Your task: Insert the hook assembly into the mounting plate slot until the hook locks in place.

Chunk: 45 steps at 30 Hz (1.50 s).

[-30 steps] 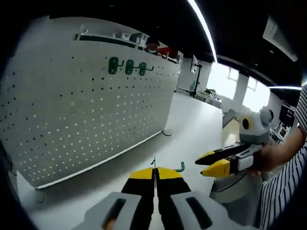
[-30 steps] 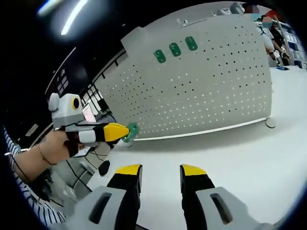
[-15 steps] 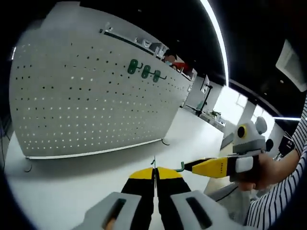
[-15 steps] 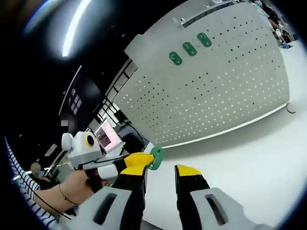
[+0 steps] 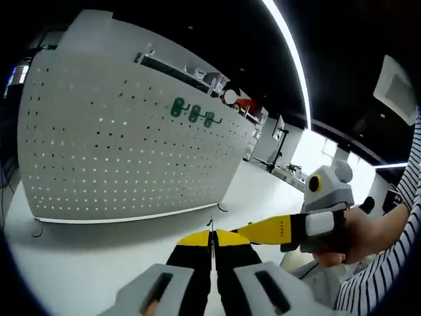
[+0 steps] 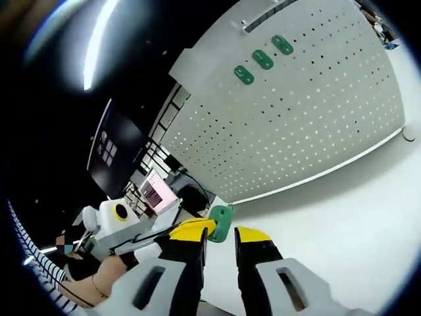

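A: What's the green thing in the right gripper view?

B: That's the hook assembly (image 6: 220,222). It has a flat green plate w/ round corners, smooth like plastic. It sits right at the yellow tips of two grippers, above the white surface (image 6: 342,224).

A: Who's holding it?

B: The left hand-held gripper (image 6: 191,228) comes in from the left, w/ a hand (image 6: 99,284) behind it. Its yellow tip touches the green plate. In the left gripper view that same left hand-held gripper (image 5: 212,236) has its jaws pressed together on a thin metal bit. Most of the green part is hidden there.

A: And the right one?

B: The right hand-held gripper (image 6: 220,234) has its jaws a little apart, w/ the green plate at the gap. Can't tell if it's pinching yet. In the left gripper view the right hand-held gripper (image 5: 253,232) comes in from the right, yellow tips close together, reaching to the left one's tips.

A: Where's the mounting plate?

B: It's the big white pegboard (image 6: 309,105), standing up on the surface, full of small round holes in rows. Looks like thin metal. It's well apart from the hook assembly.

A: What's up on it?

B: Three green hooks (image 6: 263,59) in a row near the top. In the left gripper view you see the pegboard (image 5: 118,145) and those green hooks (image 5: 193,113) too, small and hard to make out.
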### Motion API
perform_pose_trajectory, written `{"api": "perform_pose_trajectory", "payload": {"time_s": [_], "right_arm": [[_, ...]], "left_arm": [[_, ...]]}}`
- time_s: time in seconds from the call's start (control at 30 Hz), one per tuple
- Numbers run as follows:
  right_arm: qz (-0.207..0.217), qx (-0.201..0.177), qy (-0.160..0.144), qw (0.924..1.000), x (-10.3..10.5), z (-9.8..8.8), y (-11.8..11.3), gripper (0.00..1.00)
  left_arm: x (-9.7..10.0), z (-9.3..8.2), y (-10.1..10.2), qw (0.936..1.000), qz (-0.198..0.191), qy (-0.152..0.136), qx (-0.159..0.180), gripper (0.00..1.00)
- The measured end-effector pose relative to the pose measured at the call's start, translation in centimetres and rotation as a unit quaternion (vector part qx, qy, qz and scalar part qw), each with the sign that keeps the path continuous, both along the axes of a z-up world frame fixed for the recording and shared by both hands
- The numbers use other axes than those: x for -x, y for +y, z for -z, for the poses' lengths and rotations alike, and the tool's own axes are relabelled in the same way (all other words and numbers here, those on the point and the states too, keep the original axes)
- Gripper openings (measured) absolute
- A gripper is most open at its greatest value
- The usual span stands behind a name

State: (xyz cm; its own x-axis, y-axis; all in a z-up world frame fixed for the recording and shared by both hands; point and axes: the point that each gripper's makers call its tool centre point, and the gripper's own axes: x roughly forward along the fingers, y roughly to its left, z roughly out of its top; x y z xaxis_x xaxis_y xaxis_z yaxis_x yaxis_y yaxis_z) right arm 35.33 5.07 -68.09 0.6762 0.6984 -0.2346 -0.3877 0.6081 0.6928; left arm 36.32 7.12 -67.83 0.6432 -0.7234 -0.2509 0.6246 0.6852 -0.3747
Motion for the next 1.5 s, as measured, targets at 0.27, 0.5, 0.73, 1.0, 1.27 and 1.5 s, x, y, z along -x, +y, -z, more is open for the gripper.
{"api": "perform_pose_trajectory", "payload": {"time_s": [0.27,0.5,0.73,1.0,1.27,1.5], "right_arm": [[0.005,-0.017,0.003,0.9998,-0.2,-0.4,0.4,0.11],[0.0,-0.031,0.01,0.9995,-0.1,-0.6,0.9,0.1],[-0.009,-0.041,0.016,0.999,0.2,-0.7,1.5,0.03],[-0.004,-0.052,0.027,0.9983,0.2,-0.7,1.6,0.02],[0.008,-0.073,0.046,0.9963,0.1,-0.6,1.5,0.01],[0.007,-0.078,0.052,0.9956,0.2,-0.5,1.6,0.0]], "left_arm": [[0.3,-0.7,0.1,0.9998,-0.005,-0.011,0.017,0.01],[0.5,-0.8,0.5,0.9993,-0.014,-0.006,0.033,0.01],[0.7,-0.7,0.7,0.9994,-0.019,-0.01,0.028,0.01],[0.7,-0.9,0.8,0.9992,-0.027,-0.026,0.012,0.01],[0.5,-1.1,0.7,0.9988,-0.027,-0.04,-0.003,0.01],[0.6,-1.1,0.8,0.9972,-0.019,-0.065,-0.03,0.01]]}}
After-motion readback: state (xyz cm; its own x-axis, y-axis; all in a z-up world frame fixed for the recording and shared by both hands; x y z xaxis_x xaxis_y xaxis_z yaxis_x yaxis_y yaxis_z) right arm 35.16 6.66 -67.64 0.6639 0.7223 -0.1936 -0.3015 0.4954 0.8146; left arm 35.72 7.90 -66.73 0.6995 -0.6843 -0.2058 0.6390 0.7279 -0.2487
